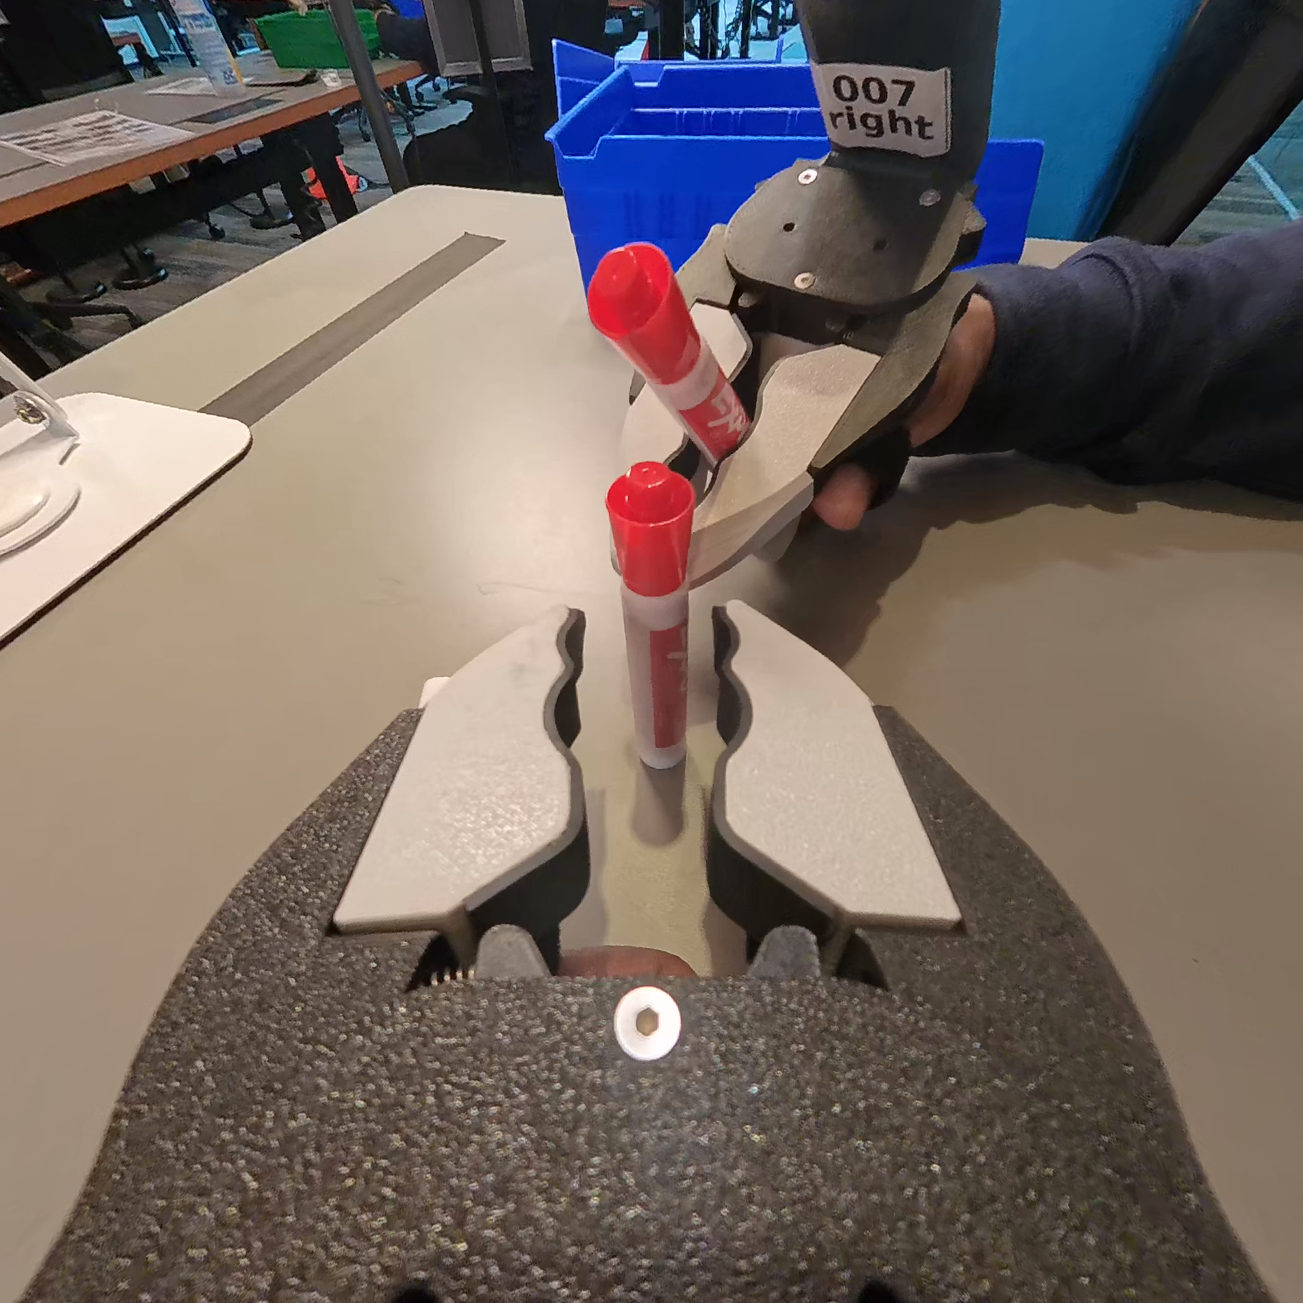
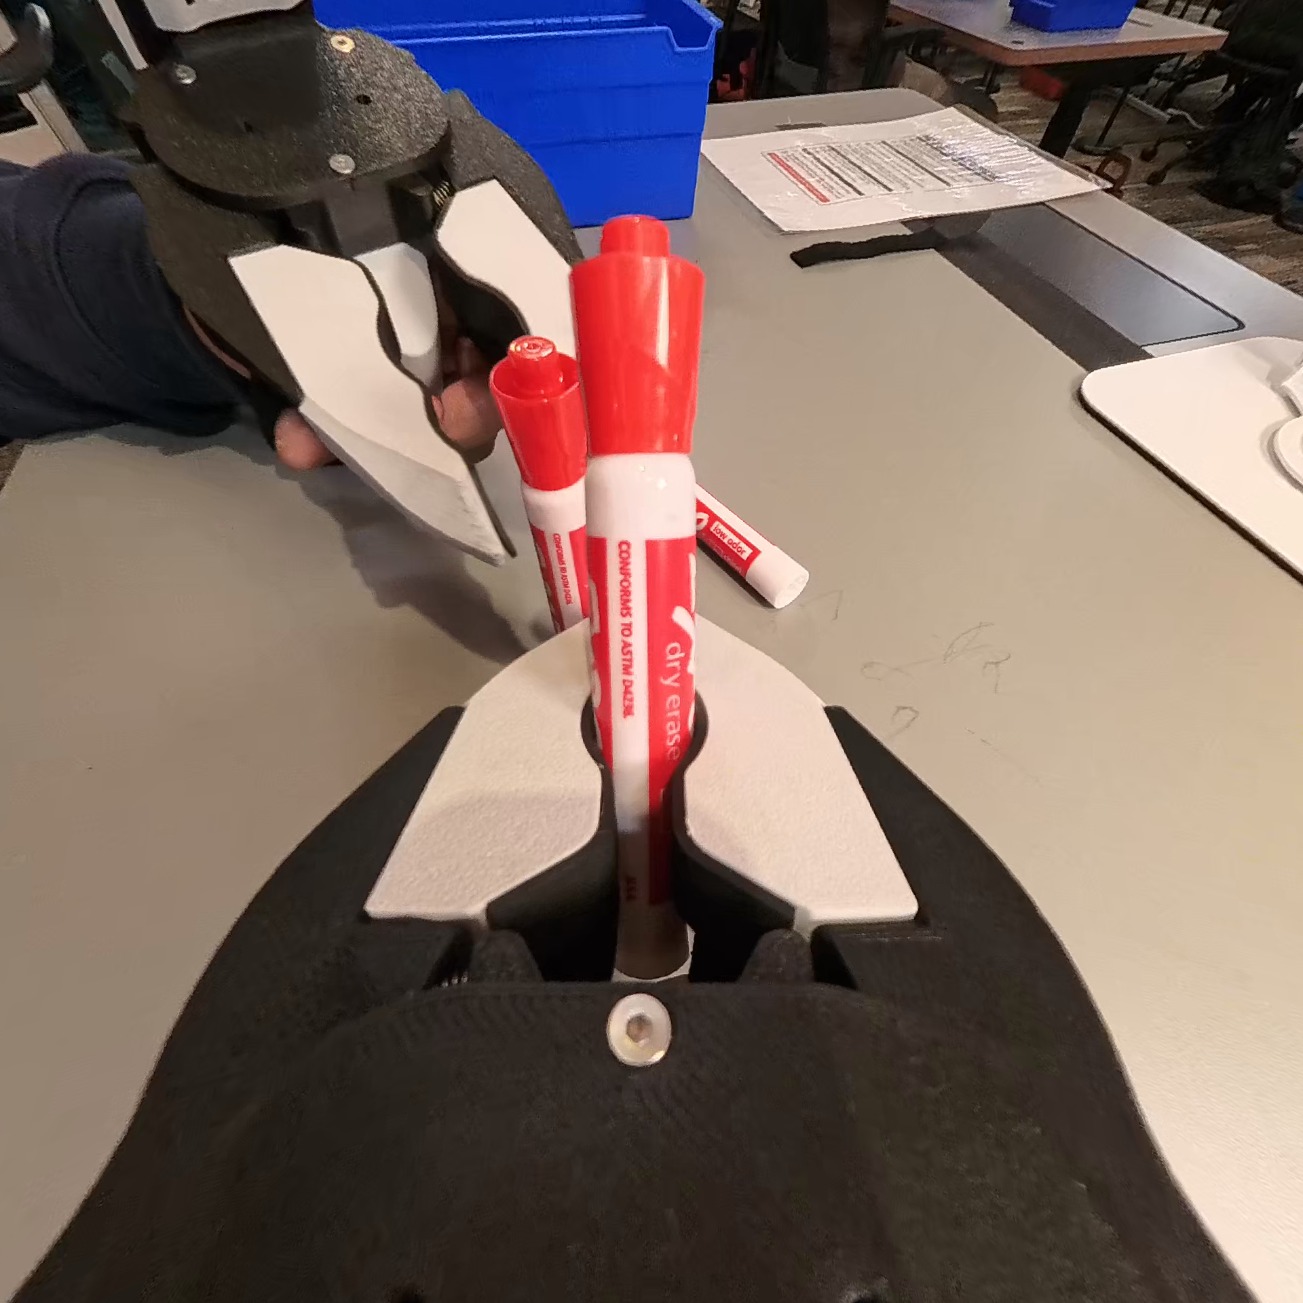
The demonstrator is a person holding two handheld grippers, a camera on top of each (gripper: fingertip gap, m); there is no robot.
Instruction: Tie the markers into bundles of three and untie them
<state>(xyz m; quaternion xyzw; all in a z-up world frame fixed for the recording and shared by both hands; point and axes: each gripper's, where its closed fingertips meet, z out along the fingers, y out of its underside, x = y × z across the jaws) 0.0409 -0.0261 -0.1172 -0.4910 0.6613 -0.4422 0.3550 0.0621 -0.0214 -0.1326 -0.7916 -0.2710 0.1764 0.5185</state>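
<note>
Three red-capped markers are in play: one stands upright on its flat end (image 1: 654, 620) on the grey table (image 1: 352, 564), a second (image 2: 645, 529) is clamped cap-up in the right gripper (image 2: 645, 733), and a third lies on its side (image 2: 751, 557) on the table just beyond the other two. The step in hand looks like the gathering stage, with the markers being brought together before any tie goes round them; nothing binds them yet. A dark strap (image 2: 867, 250) farther back on the table may be the tie, though that cannot be told for sure. The left gripper (image 1: 647, 663) has its fingers spread to either side of the standing marker with clear space on both sides, so it holds nothing. The next move probably calls for the right gripper to set its marker down against the standing one without knocking it over, since it balances on a small base. Both grippers are held low and tipped down toward the table, facing each other, each gripped by a gloved hand (image 1: 888, 451) in a dark sleeve.
</note>
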